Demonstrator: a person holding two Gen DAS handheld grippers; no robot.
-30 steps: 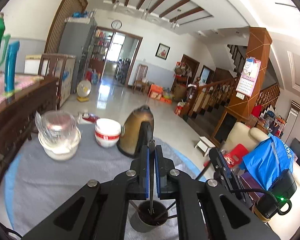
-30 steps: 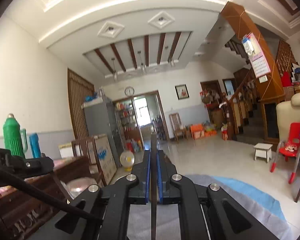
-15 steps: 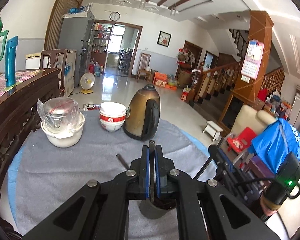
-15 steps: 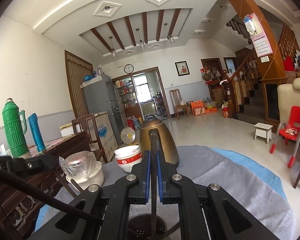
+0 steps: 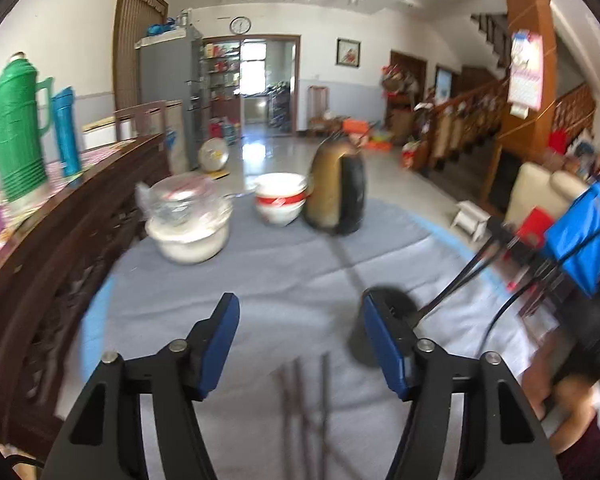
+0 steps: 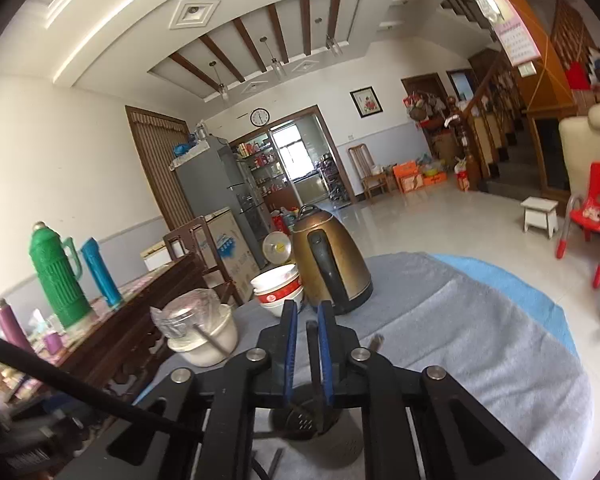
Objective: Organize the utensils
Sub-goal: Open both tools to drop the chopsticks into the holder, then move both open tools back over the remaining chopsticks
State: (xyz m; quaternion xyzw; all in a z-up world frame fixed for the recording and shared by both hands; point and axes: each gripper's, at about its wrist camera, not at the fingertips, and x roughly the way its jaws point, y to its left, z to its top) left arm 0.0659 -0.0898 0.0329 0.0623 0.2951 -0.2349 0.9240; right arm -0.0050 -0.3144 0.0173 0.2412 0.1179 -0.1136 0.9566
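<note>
So, left claw: the left gripper (image 5: 300,300) has just been spreading its jaws and they stand wide, nothing between the pads; it looks like a let-go over the cloth.
Loose sticks: thin dark chopsticks (image 5: 302,404) lie blurred on the cloth below that gap, probably waiting to be gathered.
Holder: the dark utensil cup (image 5: 400,304) stands just beside the left claw's right finger, likely the home for every stick.
Right claw: the right gripper (image 6: 307,306) has just been easing apart; a single chopstick (image 6: 313,344) stands between the barely parted pads, its lower end in the cup, so it seems to be a drop-in.
Surface: a grey cloth (image 5: 260,272) covers the round table; a covered white bowl (image 5: 188,224), stacked red-banded bowls (image 5: 280,200) and a brass kettle (image 5: 334,192) sit in a row at the far edge.
Room: a dark sideboard (image 5: 80,220) with a green thermos (image 5: 16,128) at left, a wall clock (image 5: 240,24) above the doorway, a staircase (image 5: 480,120) at right.
</note>
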